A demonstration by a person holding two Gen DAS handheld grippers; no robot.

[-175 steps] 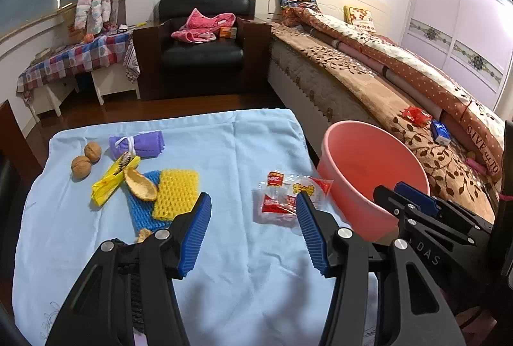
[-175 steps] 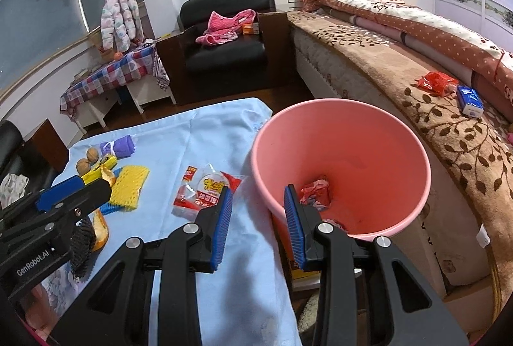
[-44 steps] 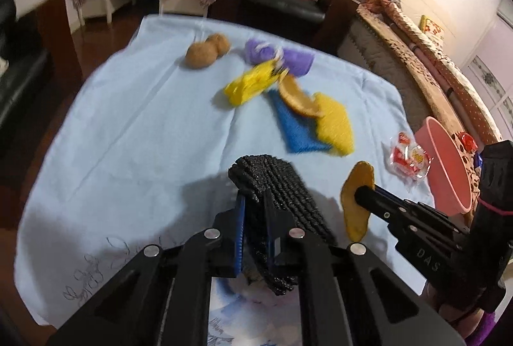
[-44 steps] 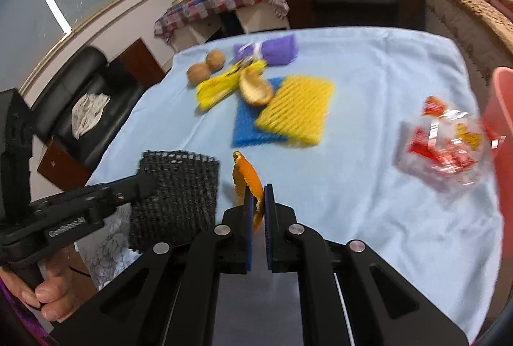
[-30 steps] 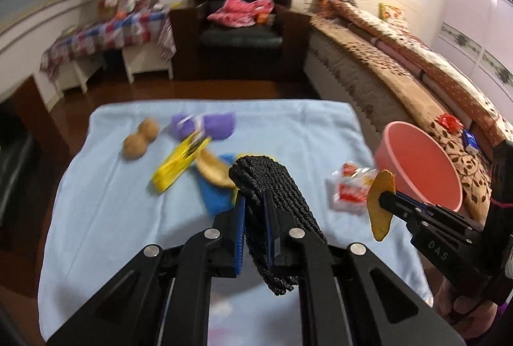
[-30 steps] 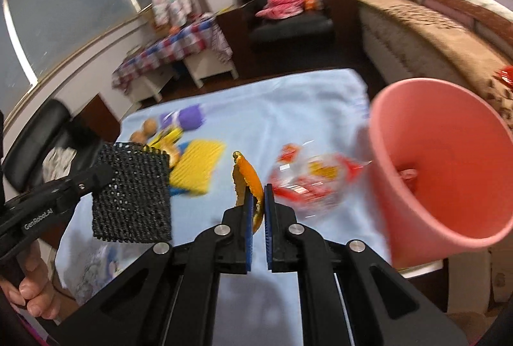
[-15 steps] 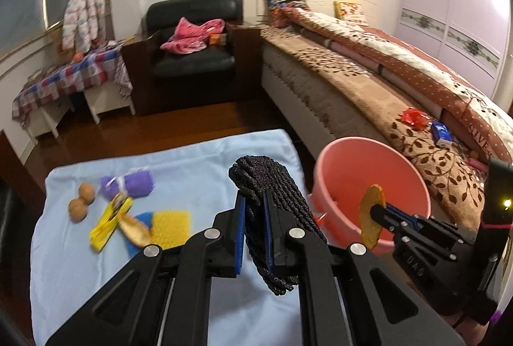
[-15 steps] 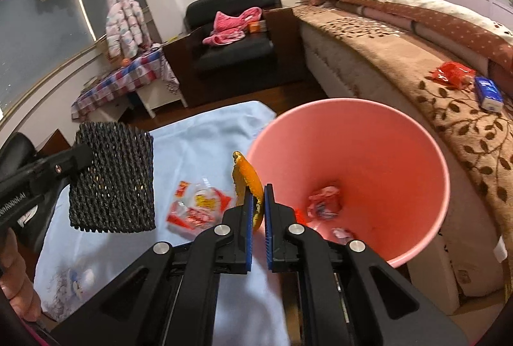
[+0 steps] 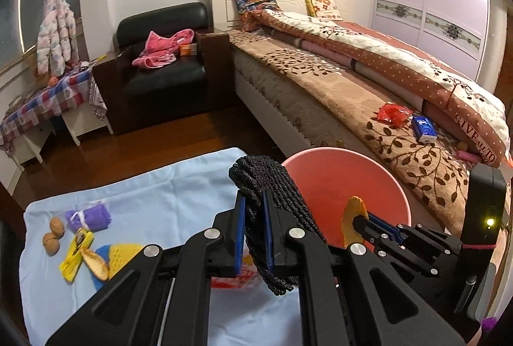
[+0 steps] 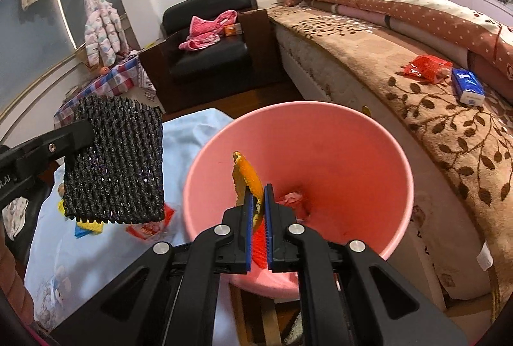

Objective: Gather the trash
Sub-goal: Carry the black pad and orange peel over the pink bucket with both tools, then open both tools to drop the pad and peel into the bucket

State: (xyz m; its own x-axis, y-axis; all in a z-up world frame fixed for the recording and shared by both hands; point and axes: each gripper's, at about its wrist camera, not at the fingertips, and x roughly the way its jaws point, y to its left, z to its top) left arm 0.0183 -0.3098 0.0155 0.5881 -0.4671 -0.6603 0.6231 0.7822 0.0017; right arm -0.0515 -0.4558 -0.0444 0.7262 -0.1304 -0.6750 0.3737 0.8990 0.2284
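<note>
My left gripper (image 9: 254,201) is shut on a black foam net (image 9: 275,205), which hangs over the table's right edge just left of the pink bucket (image 9: 394,185). In the right wrist view the black foam net (image 10: 113,161) hangs left of the pink bucket (image 10: 384,153). My right gripper (image 10: 258,192) is shut on an orange peel (image 10: 245,174) and holds it above the bucket's open mouth. Red wrappers (image 10: 290,198) lie at the bucket's bottom. The orange peel (image 9: 352,214) also shows in the left wrist view, over the bucket.
On the blue tablecloth (image 9: 144,195) lie two walnuts (image 9: 53,233), a purple roll (image 9: 88,216), a yellow wrapper (image 9: 75,253), another peel (image 9: 94,262), yellow foam net (image 9: 126,249) and a red-printed bag (image 10: 149,225). A bed (image 9: 368,96) stands right of the bucket, an armchair (image 9: 160,63) beyond.
Both grippers swung right from over the table toward the bucket, carrying the black net and the peel. The peel now hangs over the bucket's mouth and the net is beside its rim.
</note>
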